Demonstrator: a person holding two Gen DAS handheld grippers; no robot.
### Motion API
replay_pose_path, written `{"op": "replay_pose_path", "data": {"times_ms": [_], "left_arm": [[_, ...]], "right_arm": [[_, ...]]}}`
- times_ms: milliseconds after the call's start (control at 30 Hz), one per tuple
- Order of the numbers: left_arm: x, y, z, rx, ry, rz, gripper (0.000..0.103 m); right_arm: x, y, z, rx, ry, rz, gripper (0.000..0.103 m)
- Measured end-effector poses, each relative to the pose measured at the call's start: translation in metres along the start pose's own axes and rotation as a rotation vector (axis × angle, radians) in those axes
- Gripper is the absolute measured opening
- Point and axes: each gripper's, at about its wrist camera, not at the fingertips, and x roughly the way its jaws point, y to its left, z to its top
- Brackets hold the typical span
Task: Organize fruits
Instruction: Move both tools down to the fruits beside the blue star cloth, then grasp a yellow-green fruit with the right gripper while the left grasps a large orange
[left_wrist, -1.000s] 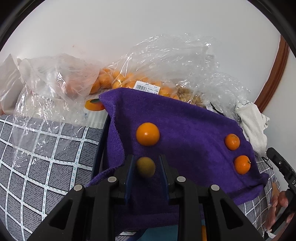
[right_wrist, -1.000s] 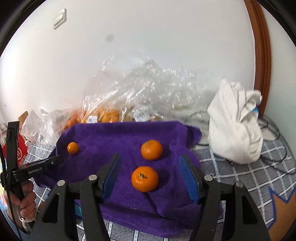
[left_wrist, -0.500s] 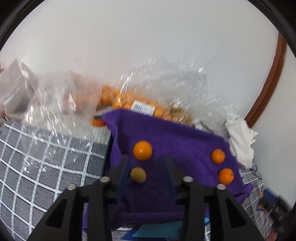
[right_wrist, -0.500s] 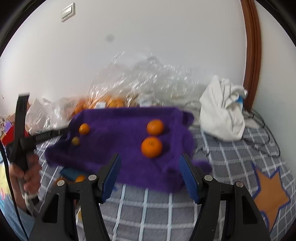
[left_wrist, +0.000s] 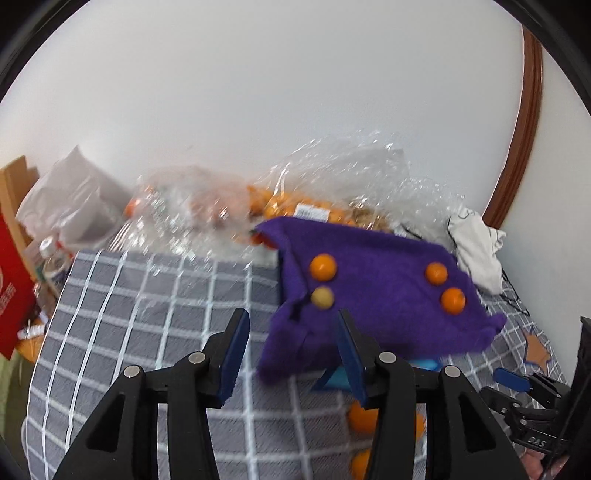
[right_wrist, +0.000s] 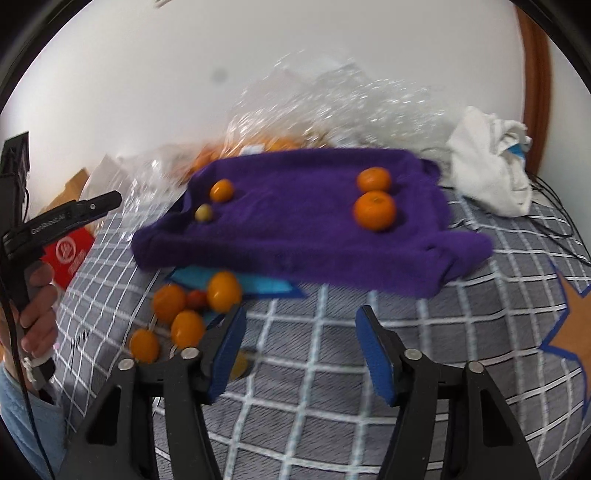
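Observation:
A purple towel (left_wrist: 384, 288) (right_wrist: 295, 221) lies on a grey checked cover. On it sit a small orange fruit (left_wrist: 323, 266) (right_wrist: 221, 190), a small yellow-green fruit (left_wrist: 322, 297) (right_wrist: 204, 213) and two tangerines (left_wrist: 453, 301) (right_wrist: 374, 209). My left gripper (left_wrist: 290, 347) is open and empty, pulled back from the towel's near-left corner. My right gripper (right_wrist: 299, 347) is open and empty, in front of the towel. Several loose orange fruits (right_wrist: 184, 306) lie on the cover by a blue sheet (right_wrist: 266, 284), left of the right gripper.
Clear plastic bags (left_wrist: 332, 192) holding more orange fruit lie behind the towel against the white wall. A white cloth bundle (right_wrist: 491, 173) sits at the right. A red box (left_wrist: 11, 295) and bottles stand off the left edge. Cables (right_wrist: 554, 221) run at the far right.
Both grippers pulled back and up from the towel. The left gripper let go of the yellow-green fruit, which now rests on the towel, and its jaws opened wider. Loose fruits came into view.

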Motion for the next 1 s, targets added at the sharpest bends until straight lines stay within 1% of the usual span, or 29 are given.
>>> {"op": "replay_pose_path", "data": {"times_ms": [33, 100, 200, 300, 400, 433, 467, 533, 633, 733, 833, 867, 1000], "left_arm": [[-0.002, 0.005, -0.006, -0.008, 0.012, -0.001, 0.046], [-0.005, 0.012, -0.015, -0.020, 0.025, 0.002, 0.046], [-0.010, 0.019, -0.029, -0.029, 0.036, 0.007, 0.046], [-0.013, 0.019, -0.041, -0.036, 0.059, 0.000, 0.046], [-0.015, 0.014, -0.052, -0.019, 0.087, 0.004, 0.045], [-0.015, 0.013, -0.055, -0.014, 0.092, 0.006, 0.045], [-0.015, 0.011, -0.058, -0.007, 0.102, 0.008, 0.046], [-0.013, 0.006, -0.063, 0.001, 0.122, -0.006, 0.046], [-0.010, -0.003, -0.069, 0.002, 0.145, -0.047, 0.046], [-0.008, -0.018, -0.077, 0.012, 0.170, -0.098, 0.045], [-0.006, -0.033, -0.084, 0.018, 0.188, -0.177, 0.046], [-0.005, -0.037, -0.087, 0.021, 0.198, -0.190, 0.046], [0.004, -0.050, -0.096, 0.031, 0.227, -0.188, 0.046]], "right_arm": [[0.003, 0.005, -0.003, -0.012, 0.009, 0.013, 0.054], [0.006, 0.017, -0.013, -0.042, 0.017, 0.041, 0.053], [0.012, 0.030, -0.023, -0.070, 0.033, 0.060, 0.052], [0.021, 0.039, -0.027, -0.085, 0.056, 0.068, 0.047], [0.032, 0.044, -0.031, -0.094, 0.086, 0.054, 0.036], [0.033, 0.044, -0.032, -0.094, 0.093, 0.050, 0.029], [0.035, 0.044, -0.032, -0.097, 0.087, 0.042, 0.027], [0.032, 0.044, -0.033, -0.095, 0.077, 0.044, 0.027], [0.021, 0.036, -0.035, -0.094, 0.038, 0.025, 0.027], [0.007, 0.016, -0.036, -0.076, -0.001, -0.028, 0.027], [-0.003, -0.002, -0.035, -0.060, -0.020, -0.083, 0.027], [-0.005, -0.009, -0.035, -0.056, -0.026, -0.101, 0.027], [-0.008, -0.032, -0.039, -0.025, -0.014, -0.109, 0.027]]}}
